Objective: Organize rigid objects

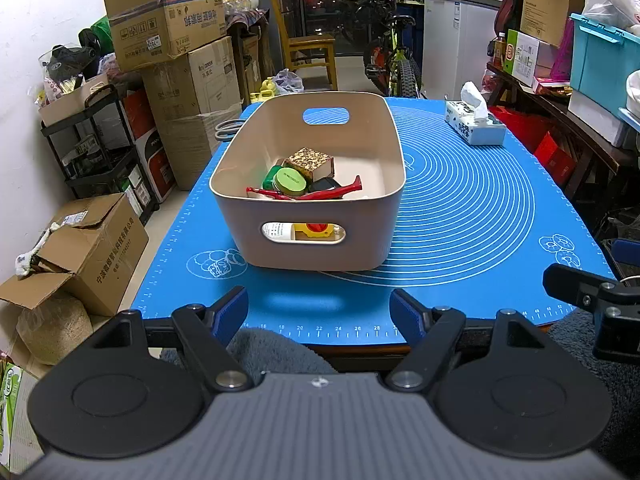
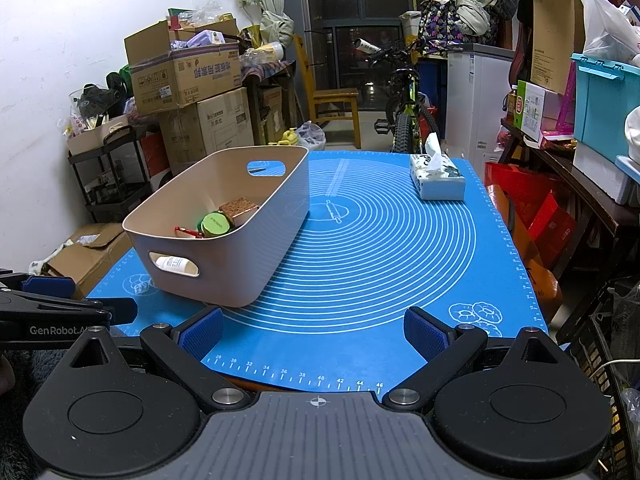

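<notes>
Cluttered storeroom behind, blue baking mat (image 1: 460,216) covering the table, beige bin (image 1: 308,184) on its left side holding a gold patterned box (image 1: 310,163), green tin (image 1: 291,181) and red piece (image 1: 336,192), while left gripper (image 1: 318,314) and right gripper (image 2: 314,330) hover near, jaws spread, empty.

Beige bin (image 1: 316,248); blue mat (image 1: 460,216) with white rings; green tin (image 1: 291,181).

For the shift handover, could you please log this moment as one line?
left gripper: open, empty | right gripper: open, empty | bin: holds items | mat: tissue box only
</notes>
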`<state>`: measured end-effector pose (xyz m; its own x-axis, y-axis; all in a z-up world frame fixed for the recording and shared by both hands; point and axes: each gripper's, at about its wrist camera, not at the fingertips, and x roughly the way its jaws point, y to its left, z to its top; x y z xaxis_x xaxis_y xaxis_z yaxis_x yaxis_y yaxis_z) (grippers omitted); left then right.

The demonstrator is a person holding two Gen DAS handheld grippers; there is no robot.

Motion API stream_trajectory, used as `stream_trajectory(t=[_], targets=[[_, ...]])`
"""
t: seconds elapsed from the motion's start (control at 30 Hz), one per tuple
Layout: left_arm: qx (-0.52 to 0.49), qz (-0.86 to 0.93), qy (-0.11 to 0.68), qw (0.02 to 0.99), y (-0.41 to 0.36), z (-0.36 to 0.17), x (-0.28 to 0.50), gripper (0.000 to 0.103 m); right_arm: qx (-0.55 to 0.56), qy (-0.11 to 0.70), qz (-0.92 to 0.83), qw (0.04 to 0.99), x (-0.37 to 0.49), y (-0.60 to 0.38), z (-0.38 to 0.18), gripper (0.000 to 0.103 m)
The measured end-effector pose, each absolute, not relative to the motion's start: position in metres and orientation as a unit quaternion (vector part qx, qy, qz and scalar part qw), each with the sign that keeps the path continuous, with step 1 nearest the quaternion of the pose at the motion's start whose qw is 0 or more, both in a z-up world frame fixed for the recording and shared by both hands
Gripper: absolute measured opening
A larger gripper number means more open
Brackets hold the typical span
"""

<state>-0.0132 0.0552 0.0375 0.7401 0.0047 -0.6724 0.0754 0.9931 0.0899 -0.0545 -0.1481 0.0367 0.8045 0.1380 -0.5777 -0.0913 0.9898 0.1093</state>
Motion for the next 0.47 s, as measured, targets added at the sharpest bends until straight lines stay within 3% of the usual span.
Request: stream_trajectory(t=[0.47], targets=[[0.055,-0.022,0.362,0.93,0.0546,0.0372,-0.013,0.078,0.038,0.307,0.061,0.949,-0.0544,-0.1488,0.0368,0.097]])
